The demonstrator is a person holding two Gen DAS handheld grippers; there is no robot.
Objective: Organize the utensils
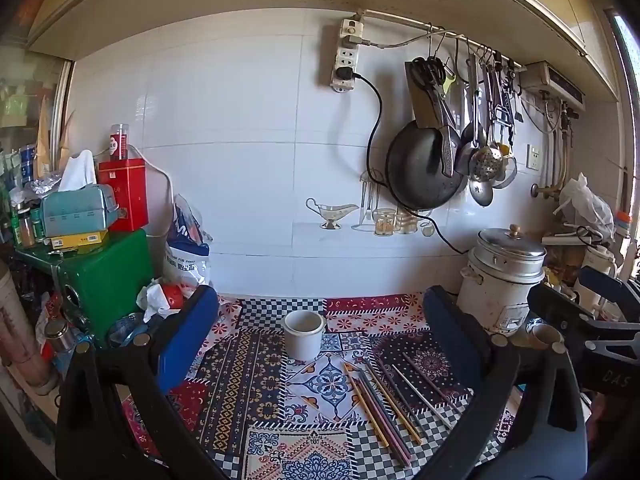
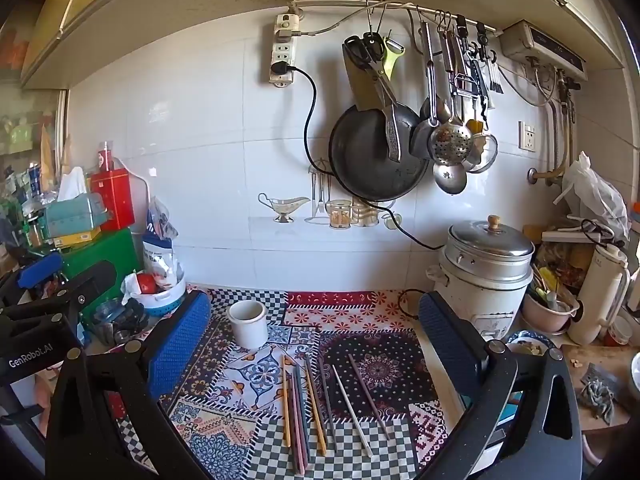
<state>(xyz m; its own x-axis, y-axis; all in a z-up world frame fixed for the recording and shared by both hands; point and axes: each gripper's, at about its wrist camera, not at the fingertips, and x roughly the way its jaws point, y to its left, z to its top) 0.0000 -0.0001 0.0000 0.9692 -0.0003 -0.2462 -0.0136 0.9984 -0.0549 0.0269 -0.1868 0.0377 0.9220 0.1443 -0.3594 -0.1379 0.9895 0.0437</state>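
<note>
Only right view shows thermos (image 2: 600, 292), both tongs (image 1: 320, 316) (image 2: 316, 312) wide, empty, chopsticks (image 2: 320, 404) below

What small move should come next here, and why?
Probably lower the right tongs onto one of the chopsticks. Both tongs stand open and empty, the chopsticks all lie loose on the cloth, and the white cup behind them stands upright, apparently empty.
</note>
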